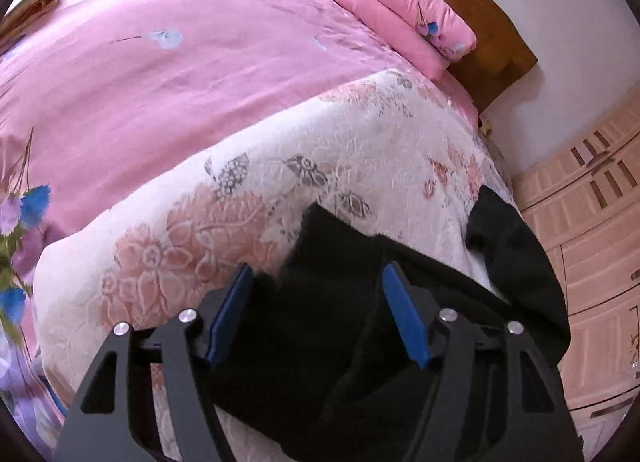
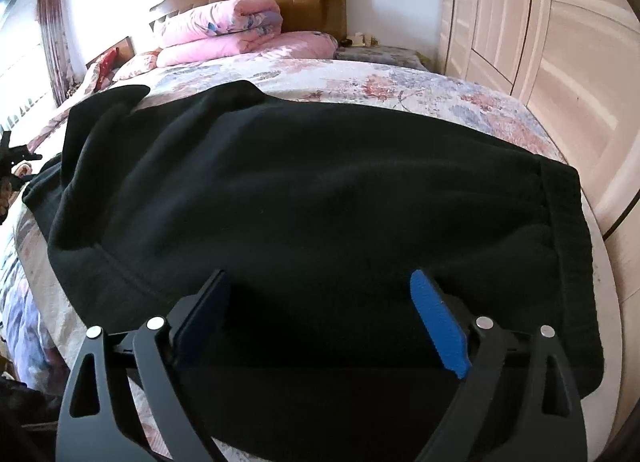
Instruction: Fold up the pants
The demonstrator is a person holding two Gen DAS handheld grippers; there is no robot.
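Black pants [image 2: 304,190] lie bunched on the floral blanket [image 1: 360,134] by the bed's near edge, wardrobe side. Left gripper [image 1: 316,318] and right gripper [image 2: 320,318] both spread, nothing pinched (fabric merely under them). Grab near-edge corners, pull taut, then fold.

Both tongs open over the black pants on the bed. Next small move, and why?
Probably lower the right tongs and close on the near edge of the black pants. They hang open above that edge, gripping nothing, and the waistband end lies just to their right. The left tongs are also open over bunched cloth, so neither holds fabric yet.
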